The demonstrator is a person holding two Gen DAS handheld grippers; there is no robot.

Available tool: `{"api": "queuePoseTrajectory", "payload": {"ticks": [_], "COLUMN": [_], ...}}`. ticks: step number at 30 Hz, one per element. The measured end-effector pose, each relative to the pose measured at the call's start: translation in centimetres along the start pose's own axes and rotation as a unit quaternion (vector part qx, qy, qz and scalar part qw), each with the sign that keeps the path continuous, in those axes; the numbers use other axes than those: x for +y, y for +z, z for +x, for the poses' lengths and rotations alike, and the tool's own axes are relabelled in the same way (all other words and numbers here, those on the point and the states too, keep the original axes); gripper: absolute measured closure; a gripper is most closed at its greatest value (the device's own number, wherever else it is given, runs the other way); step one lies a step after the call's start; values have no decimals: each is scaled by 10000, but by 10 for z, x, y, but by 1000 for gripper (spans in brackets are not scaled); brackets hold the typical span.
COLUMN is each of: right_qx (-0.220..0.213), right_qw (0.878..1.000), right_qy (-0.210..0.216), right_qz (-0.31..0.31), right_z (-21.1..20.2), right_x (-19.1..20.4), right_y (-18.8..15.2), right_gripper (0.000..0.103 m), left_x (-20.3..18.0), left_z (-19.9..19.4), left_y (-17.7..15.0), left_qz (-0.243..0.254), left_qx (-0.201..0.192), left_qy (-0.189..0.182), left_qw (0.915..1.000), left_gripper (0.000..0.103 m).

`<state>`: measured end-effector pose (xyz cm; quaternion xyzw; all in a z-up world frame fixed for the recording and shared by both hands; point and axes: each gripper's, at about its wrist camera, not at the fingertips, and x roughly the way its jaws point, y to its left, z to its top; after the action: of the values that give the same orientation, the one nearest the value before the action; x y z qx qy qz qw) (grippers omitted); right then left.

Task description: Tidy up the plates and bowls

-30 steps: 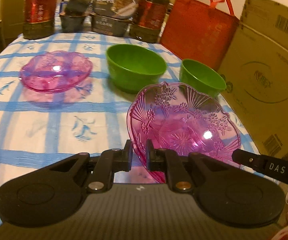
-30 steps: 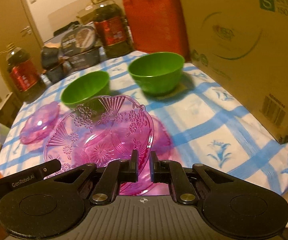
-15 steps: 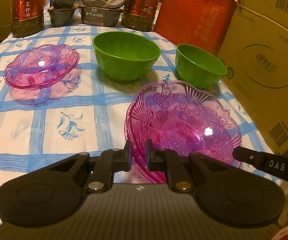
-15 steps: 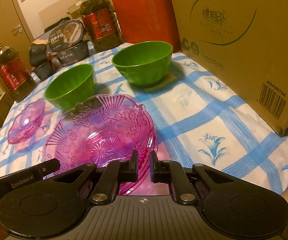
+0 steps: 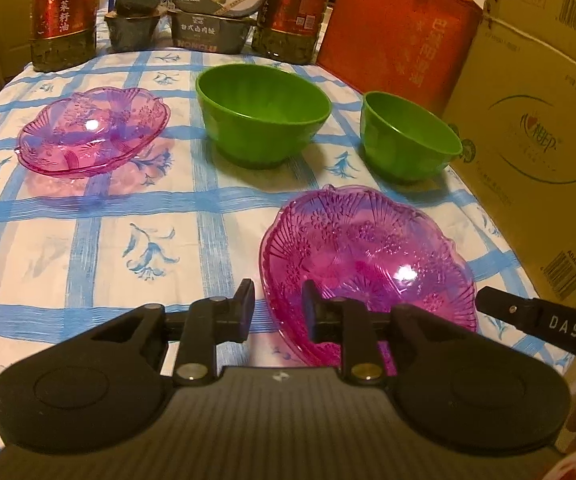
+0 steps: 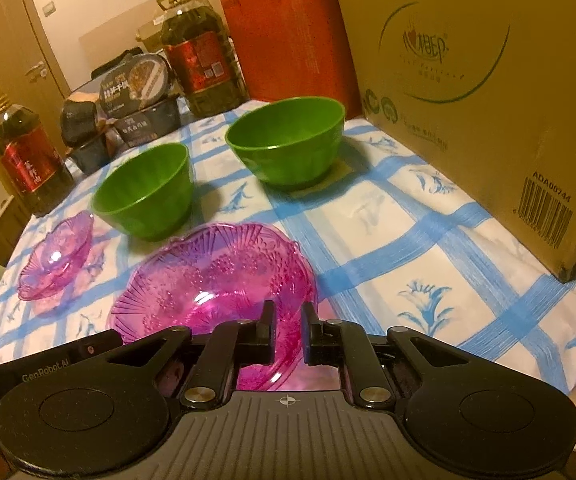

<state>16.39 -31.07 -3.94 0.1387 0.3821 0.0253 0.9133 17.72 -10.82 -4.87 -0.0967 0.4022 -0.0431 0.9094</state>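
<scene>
On the table (image 5: 88, 248), seen from the left wrist, a pink cut-glass plate (image 5: 367, 256) sits low at the near right, with the left claw (image 5: 278, 308) straddling its near rim; its jaws have just been opening and now stand apart, the rim between them but the pads not pressing it. A second pink plate (image 5: 92, 136) lies well apart at the far left, a large green bowl (image 5: 264, 112) stands behind the middle, and a smaller green bowl (image 5: 407, 136) is to its right beside a cardboard box (image 5: 535, 152). From the right wrist, the right claw (image 6: 288, 332) is nearly clenched on the near pink plate's (image 6: 216, 280) right rim, which passes between its pads. Both green bowls stand beyond, the smaller (image 6: 288, 144) nearer the box (image 6: 487, 92).
</scene>
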Motion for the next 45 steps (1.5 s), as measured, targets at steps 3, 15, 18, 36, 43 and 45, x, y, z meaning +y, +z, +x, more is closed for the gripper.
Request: {"api": "queuePoseTrajectory", "payload": {"ticks": [3, 15, 18, 36, 43, 45], "right_qx": [44, 177, 158, 181, 164, 154], "right_qw": [10000, 9990, 9987, 9928, 9903, 9898], "right_qy": [11, 187, 224, 632, 832, 868], "right_qz": [-27, -360, -424, -1002, -1105, -1119], "right_z": [-4, -25, -29, -30, -7, 2], "right_x": [4, 39, 50, 131, 167, 177], "right_y": [0, -12, -15, -17, -5, 0], "right_gripper": [90, 90, 71, 41, 41, 41], "left_x": [4, 32, 41, 109, 150, 163], "left_z": [-7, -41, -50, -104, -111, -106], "left_y": [0, -8, -8, 26, 70, 84], "left_qz": [-82, -312, -372, -183, 59, 78], "left_qx": [-24, -42, -60, -328, -439, -425], "left_qy": [21, 256, 302, 267, 434, 454], "left_qw": [10000, 9992, 9988, 9989, 9981, 9980], "left_gripper": [81, 80, 67, 26, 26, 26]}}
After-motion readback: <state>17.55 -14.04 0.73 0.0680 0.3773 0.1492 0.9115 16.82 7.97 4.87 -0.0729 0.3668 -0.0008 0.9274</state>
